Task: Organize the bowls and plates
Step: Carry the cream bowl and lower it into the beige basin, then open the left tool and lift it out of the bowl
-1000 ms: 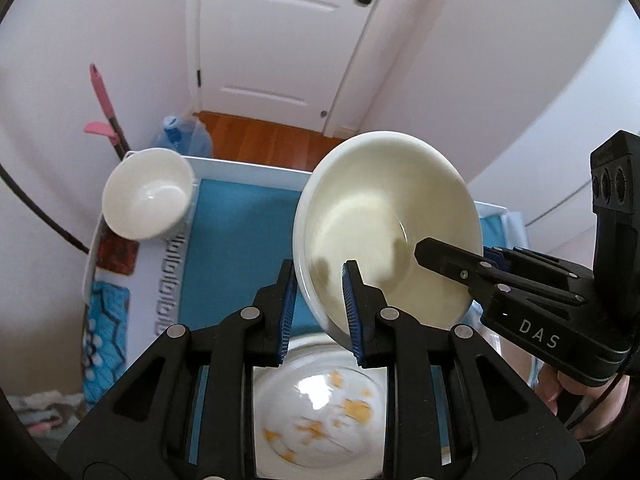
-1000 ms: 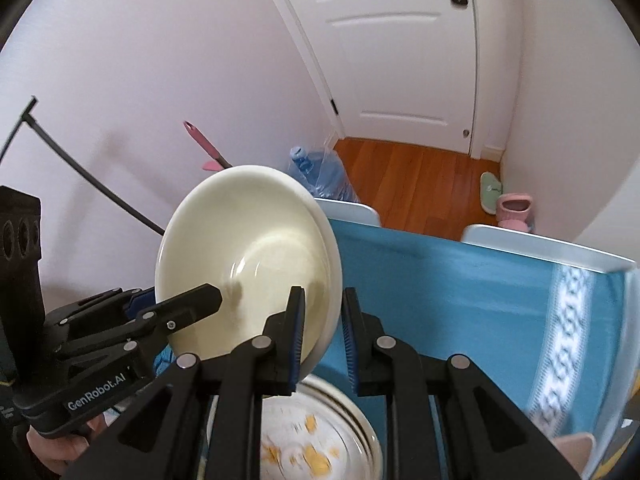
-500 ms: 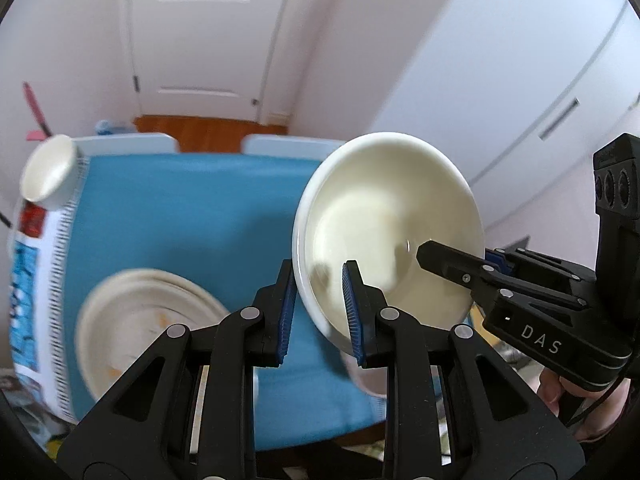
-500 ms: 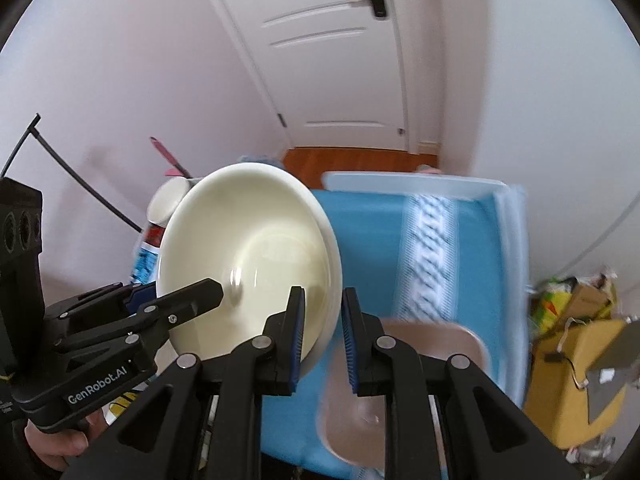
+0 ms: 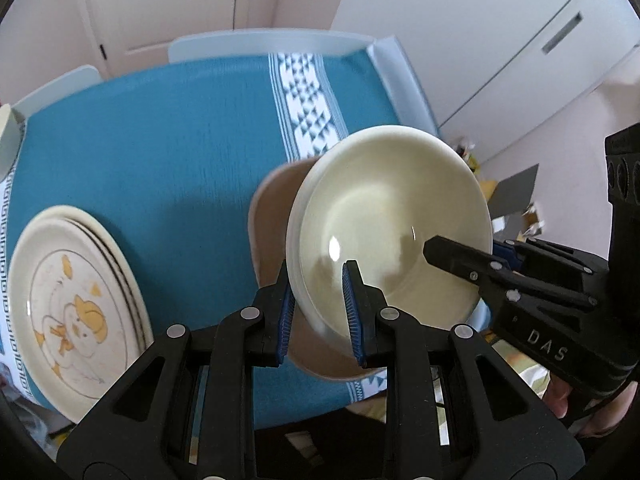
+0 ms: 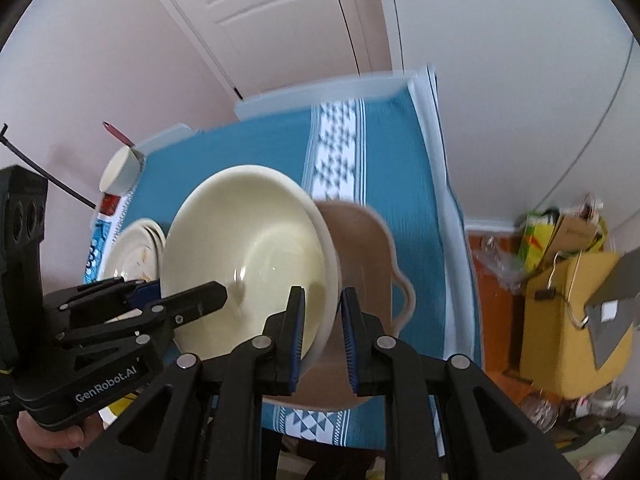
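Both grippers hold one cream bowl (image 5: pixel 396 216) in the air, tilted, above the table. My left gripper (image 5: pixel 318 308) is shut on its left rim. My right gripper (image 6: pixel 322 336) is shut on its right rim; the bowl also shows in the right wrist view (image 6: pixel 248 248). Under the bowl sits a tan dish with handles (image 5: pixel 268 216), also seen in the right wrist view (image 6: pixel 368 248). A stack of cream plates with a duck picture (image 5: pixel 76 312) lies at the table's left. A small white bowl (image 6: pixel 120 168) stands at the far left corner.
The table carries a teal cloth (image 5: pixel 160 140) with a white patterned band (image 5: pixel 308 108). A white door (image 6: pixel 256 12) and walls stand behind. Cardboard boxes and clutter (image 6: pixel 568 288) lie on the floor to the right of the table.
Both grippers have swung right with the bowl. The view went from the duck plates to over the tan dish at the table's right end.
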